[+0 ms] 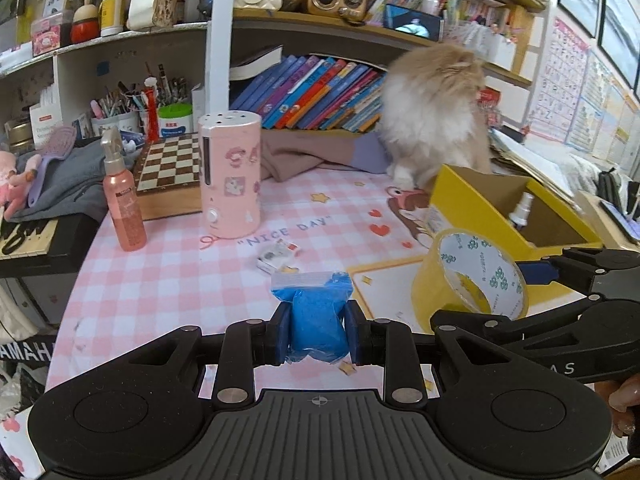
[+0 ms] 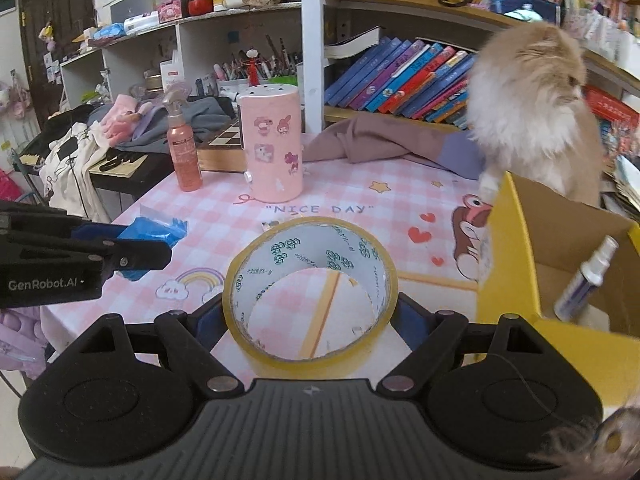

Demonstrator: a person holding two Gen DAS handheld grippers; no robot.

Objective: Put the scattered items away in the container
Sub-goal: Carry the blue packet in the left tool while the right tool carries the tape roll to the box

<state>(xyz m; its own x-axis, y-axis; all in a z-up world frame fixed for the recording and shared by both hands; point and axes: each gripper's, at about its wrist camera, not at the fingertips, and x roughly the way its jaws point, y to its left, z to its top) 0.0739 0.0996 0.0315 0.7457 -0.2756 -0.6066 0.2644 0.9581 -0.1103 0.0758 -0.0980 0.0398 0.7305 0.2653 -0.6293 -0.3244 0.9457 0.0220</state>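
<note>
The left gripper point(image 1: 316, 336) clamps the blue bag point(image 1: 316, 320) upright, sealed strip at 12 o'clock, the right gripper point(image 2: 312, 312) clamps the tape roll point(image 2: 310, 292) with bore axis forward; carry each toward the yellow box point(image 2: 508, 280) at 3 o'clock, clear its near wall, avoid the cat point(image 2: 532, 112) behind.

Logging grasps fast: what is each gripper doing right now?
Left gripper: closed on the blue bag.
Right gripper: closed on the tape roll.
</note>
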